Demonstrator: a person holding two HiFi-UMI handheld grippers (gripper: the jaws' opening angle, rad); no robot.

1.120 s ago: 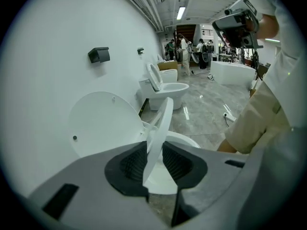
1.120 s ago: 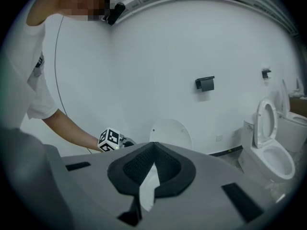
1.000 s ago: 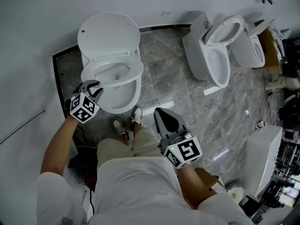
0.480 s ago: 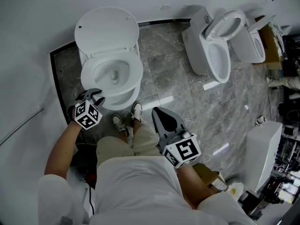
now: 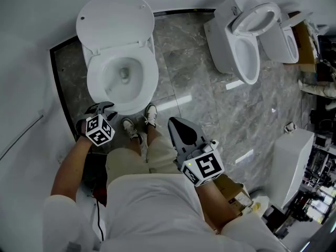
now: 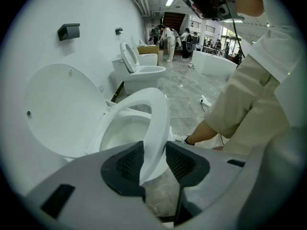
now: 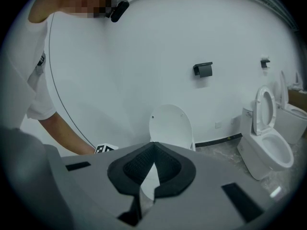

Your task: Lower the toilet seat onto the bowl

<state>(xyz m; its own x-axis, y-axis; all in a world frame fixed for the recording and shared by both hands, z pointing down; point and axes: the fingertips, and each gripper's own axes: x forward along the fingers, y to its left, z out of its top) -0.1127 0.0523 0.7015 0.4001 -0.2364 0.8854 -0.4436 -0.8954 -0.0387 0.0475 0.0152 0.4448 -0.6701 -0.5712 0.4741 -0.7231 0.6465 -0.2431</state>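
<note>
Marble floor (image 5: pixel 210 98) — seat (image 5: pixel 152 80) over bowl (image 5: pixel 113 83); left tool (image 5: pixel 102 107) opening round it, right tool (image 5: pixel 177 125) closed

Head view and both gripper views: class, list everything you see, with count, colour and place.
Toilet seat: one, white, nearest toilet.
Lid: one, white, raised.
Other toilets: two, white, further along the wall.
Paper holders: two, black, on wall.
Floor: grey marble.
Shoes: two, white, before nearest toilet.
Left gripper: one, grey, jaws just been opening, seat rim between them.
Right gripper: one, grey, jaws shut, empty.
</note>
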